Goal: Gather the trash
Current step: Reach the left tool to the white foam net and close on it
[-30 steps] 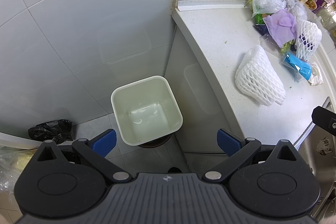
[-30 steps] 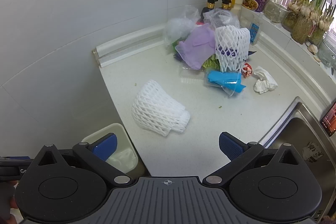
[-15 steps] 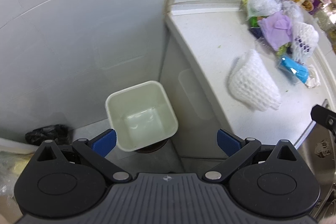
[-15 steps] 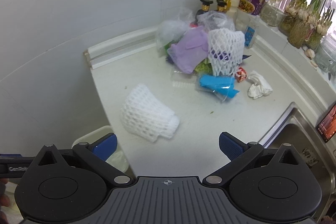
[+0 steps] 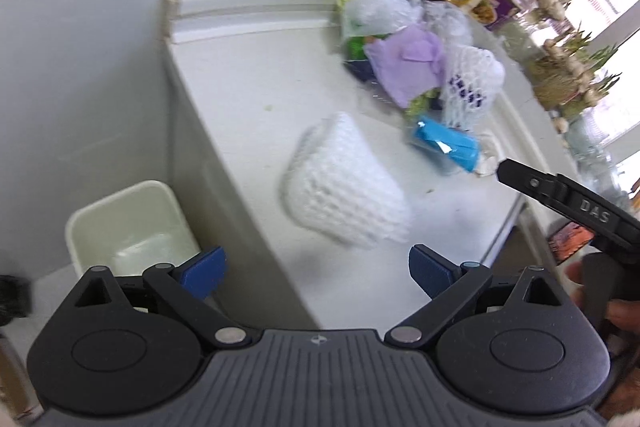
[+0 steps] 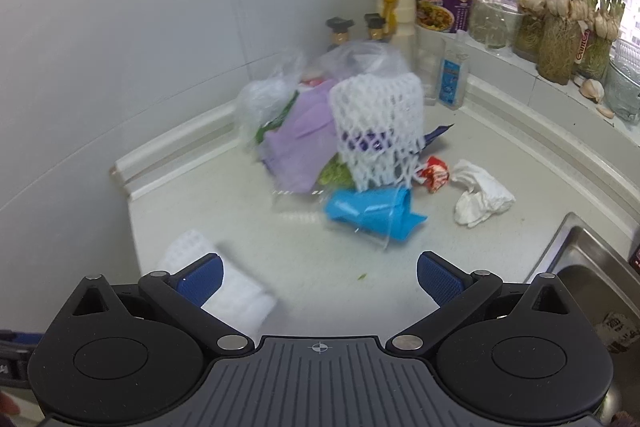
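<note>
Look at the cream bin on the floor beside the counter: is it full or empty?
Empty, as far as shows. The left wrist view looks down into the cream bin: bare walls and a bare glossy bottom, though a gripper finger hides part.

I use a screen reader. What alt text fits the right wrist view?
The right gripper, fingers apart and holding nothing, points at trash on a white counter: a foam net, a purple bag, a blue wrapper and a crumpled tissue.

Item count on the desk (image 6: pixel 500 147): two white foam nets, one lying flat (image 5: pixel 344 187) and one upright (image 6: pixel 378 131); one blue wrapper (image 6: pixel 370 211); one crumpled white tissue (image 6: pixel 482 199); one purple bag (image 6: pixel 304 147); one red wrapper (image 6: pixel 437 173). On the floor: one bin (image 5: pixel 124 223).
</note>
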A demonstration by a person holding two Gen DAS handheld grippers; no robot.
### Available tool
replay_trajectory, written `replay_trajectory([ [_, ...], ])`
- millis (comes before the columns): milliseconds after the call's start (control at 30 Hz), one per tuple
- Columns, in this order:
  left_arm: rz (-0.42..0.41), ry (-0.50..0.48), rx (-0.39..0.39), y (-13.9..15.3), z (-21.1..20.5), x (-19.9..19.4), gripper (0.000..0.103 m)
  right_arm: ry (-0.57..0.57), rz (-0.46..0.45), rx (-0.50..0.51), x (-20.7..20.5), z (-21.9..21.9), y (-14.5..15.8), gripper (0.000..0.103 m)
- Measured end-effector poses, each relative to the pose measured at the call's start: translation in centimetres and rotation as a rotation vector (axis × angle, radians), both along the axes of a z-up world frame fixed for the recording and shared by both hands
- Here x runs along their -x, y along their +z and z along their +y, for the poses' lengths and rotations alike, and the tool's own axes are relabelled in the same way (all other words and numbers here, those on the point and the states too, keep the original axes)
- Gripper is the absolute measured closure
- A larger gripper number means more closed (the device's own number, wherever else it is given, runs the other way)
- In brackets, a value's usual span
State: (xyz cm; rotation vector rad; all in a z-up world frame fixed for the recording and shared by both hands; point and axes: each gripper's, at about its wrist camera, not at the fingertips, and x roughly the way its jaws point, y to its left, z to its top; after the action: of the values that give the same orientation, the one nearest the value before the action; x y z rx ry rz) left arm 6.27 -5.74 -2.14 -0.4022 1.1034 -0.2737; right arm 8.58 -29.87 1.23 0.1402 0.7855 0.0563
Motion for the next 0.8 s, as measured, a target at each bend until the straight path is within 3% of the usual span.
replay_trajectory([
  [167, 0.011, 0.025, 0.106, -1.5, -0.9, -1.6, 0.009, 0.026, -0.123, 0.040, -2.8, -1.3, -0.5, 0.000],
  [267, 0.033, 0.042, 0.120, -2.3, -1.5, -2.4, 0.014, 0.021, -0.169, 0.042, -4.8, -2.3, -0.9, 0.000],
  [400, 0.046, 0.069, 0.113, -3.0, -1.7, -3.5, 0.017, -0.006, -0.174, -0.037, -7.0, -4.2, -2.0, 0.000],
  [600, 0.057, 0.136, 0.116, -3.4, -1.5, -4.4, 0.023, -0.006, -0.179, -0.047, -9.1, -5.7, -3.1, 0.001],
  [800, 0.084, 0.188, 0.115, -4.1, -1.3, -4.9, 0.040, 0.004, -0.190, -0.098, -10.9, -6.8, -3.4, 0.006],
])
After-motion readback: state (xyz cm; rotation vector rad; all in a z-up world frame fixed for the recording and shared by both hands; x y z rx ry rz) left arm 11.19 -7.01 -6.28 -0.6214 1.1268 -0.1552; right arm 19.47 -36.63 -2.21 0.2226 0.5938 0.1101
